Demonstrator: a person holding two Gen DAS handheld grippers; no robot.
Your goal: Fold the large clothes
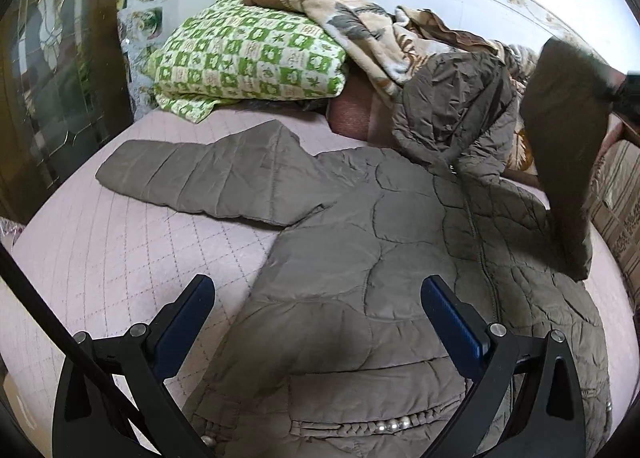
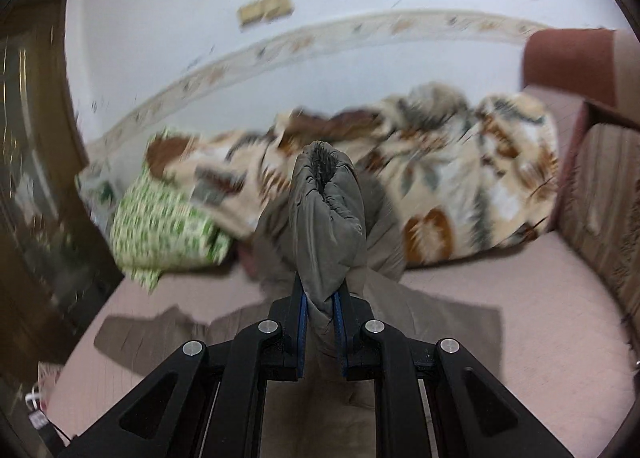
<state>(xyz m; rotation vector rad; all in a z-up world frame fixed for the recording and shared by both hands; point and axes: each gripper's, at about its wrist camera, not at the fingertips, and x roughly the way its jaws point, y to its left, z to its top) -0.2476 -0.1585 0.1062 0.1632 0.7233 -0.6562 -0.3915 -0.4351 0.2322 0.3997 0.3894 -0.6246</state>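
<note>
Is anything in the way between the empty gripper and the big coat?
No. The left gripper is open right above the coat on the bed, with nothing between them. The right gripper already pinches a sleeve.

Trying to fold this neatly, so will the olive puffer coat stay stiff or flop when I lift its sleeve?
Probably floppy: the sleeve hangs limp from the right gripper. Its quilted padding looks puffy, so the coat may spring back.
</note>
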